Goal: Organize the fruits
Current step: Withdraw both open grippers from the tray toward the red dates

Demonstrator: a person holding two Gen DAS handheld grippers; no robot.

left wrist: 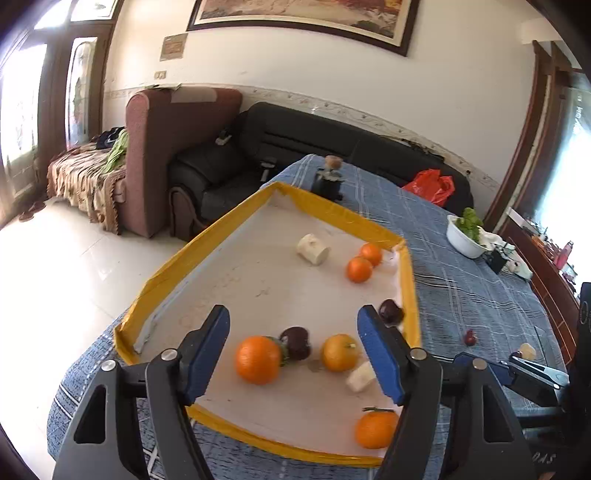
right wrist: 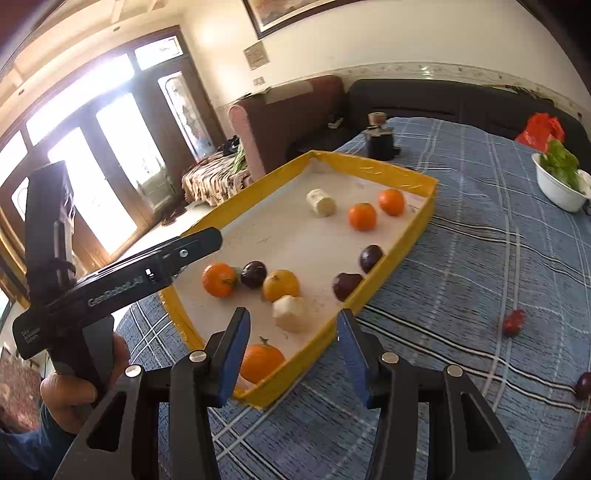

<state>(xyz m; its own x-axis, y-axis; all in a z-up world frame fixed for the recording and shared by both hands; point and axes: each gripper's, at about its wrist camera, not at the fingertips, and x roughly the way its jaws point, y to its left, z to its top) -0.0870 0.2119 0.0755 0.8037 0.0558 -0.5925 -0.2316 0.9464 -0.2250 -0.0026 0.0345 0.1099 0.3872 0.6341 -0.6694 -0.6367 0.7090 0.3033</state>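
1. Living room: white wall with a framed picture, black sofa, brown armchair, glass doors bright with daylight.
2. Table covered by a blue plaid cloth; it fills most of both views.
3. Tray with a yellow taped rim and white floor sits on the cloth, near the table's left edge.
4. Left gripper: blue-padded jaws spread, nothing pinched, hovering over the near end of the tray. In the right wrist view its black body shows from the side with a hand on the grip.
5. Right gripper: jaws apart, nothing between the pads, above the tray's near corner.
6. White bowl with green leaves, far right on the cloth; red bag on the sofa behind it.
7. Dark jar with a cork top just beyond the tray's far rim.
8. In the tray, near end: big orange touching a dark plum; yellow-orange fruit beside them; pale peeled chunk next to it; 1 more orange at the near rim.
9. In the tray, right wall: 2 dark plums in the right wrist view and, the second blurred.
10. In the tray, far end: 2 oranges and close together, second pale chunk to their left.
11. Outside the tray on the cloth: small red fruit, dark fruit at the right edge.
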